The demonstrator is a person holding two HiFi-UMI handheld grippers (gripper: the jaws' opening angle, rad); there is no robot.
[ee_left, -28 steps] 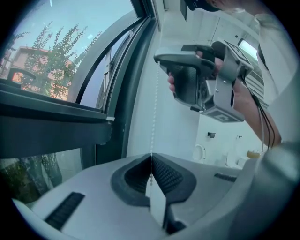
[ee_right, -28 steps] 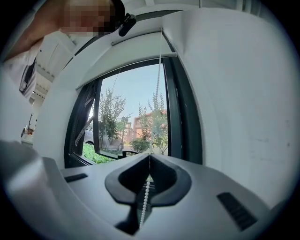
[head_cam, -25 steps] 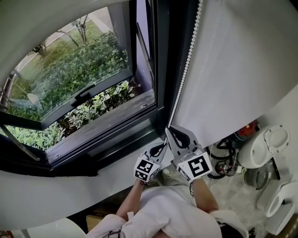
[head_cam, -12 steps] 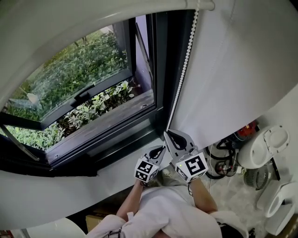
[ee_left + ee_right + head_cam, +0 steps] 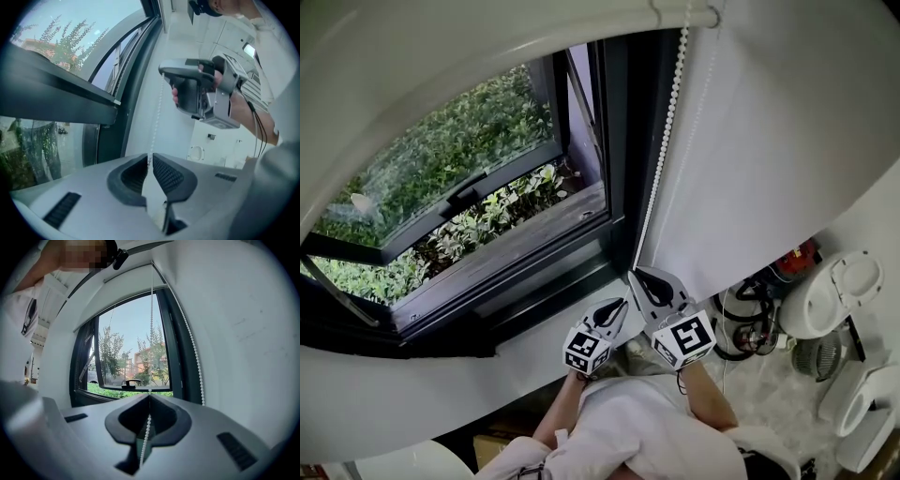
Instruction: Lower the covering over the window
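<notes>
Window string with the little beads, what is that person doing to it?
A person holds a gripper in each hand and has both on the bead chain that works the blind. The right gripper is shut on the chain, and the left gripper pinches it a bit lower. The blind sits high up, so most of the window is uncovered.

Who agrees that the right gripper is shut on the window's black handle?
Not the handle. The right gripper is shut on the white bead chain, as the right gripper view shows; the handle sits untouched on the window beyond.
</notes>
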